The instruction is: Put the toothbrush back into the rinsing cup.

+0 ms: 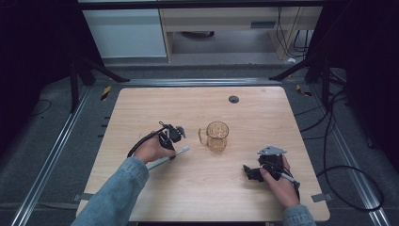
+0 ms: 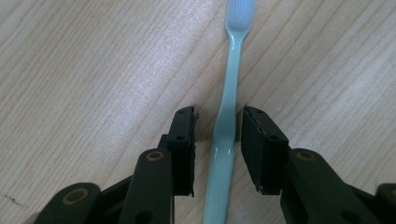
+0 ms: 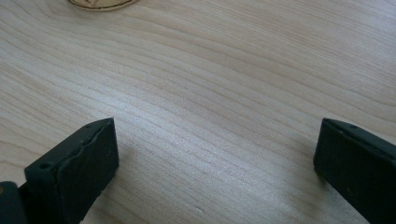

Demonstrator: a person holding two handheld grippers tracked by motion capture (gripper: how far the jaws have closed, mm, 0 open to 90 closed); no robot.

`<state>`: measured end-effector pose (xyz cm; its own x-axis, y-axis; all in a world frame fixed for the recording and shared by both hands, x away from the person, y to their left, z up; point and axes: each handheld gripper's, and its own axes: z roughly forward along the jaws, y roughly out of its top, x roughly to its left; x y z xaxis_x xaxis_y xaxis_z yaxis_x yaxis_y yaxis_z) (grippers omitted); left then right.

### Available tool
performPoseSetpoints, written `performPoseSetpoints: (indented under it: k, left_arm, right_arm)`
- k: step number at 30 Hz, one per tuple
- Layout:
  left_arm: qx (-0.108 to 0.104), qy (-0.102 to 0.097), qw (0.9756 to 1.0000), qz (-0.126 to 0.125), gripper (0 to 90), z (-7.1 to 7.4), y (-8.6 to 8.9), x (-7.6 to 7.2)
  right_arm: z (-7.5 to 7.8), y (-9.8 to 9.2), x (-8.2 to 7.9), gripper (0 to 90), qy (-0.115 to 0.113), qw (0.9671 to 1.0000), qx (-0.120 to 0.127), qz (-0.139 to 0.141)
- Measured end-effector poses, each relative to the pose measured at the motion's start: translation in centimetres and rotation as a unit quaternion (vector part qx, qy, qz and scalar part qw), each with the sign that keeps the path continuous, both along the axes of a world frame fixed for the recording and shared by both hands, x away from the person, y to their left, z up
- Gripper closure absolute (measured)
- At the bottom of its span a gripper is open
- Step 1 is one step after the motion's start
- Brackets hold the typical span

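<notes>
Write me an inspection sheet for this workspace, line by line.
Surface: light wooden table, bare grain, dark round grommet near the far edge.
Job's things: pale green toothbrush lying flat; amber glass mug upright mid-table.
Clutter: nothing seen.
Grippers: left gripper open, jaws straddling the toothbrush handle, gaps both sides; right gripper wide open over bare wood.
Cables: black cable looping on the floor at right.
Surroundings: grey floor, metal rails, cabinets beyond the table.

Denim sleeves [image 1: 120, 188]; black hand-held gripper [image 1: 169, 136] w/ 2 jaws, cable.
</notes>
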<state>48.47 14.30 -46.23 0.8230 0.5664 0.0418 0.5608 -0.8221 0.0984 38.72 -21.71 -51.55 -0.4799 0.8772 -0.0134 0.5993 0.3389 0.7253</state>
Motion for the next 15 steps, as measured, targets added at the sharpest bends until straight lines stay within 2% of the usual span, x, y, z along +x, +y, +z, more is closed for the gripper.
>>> performPoseSetpoints:
  k: [15]
  left_arm:
    - [-0.014, 0.009, 0.9999, 0.005, 71.9, -0.12, -0.08, 0.3]
  right_arm:
    - [0.0, 0.0, 0.0, 0.4, 0.0, 1.0, 0.0, 0.0]
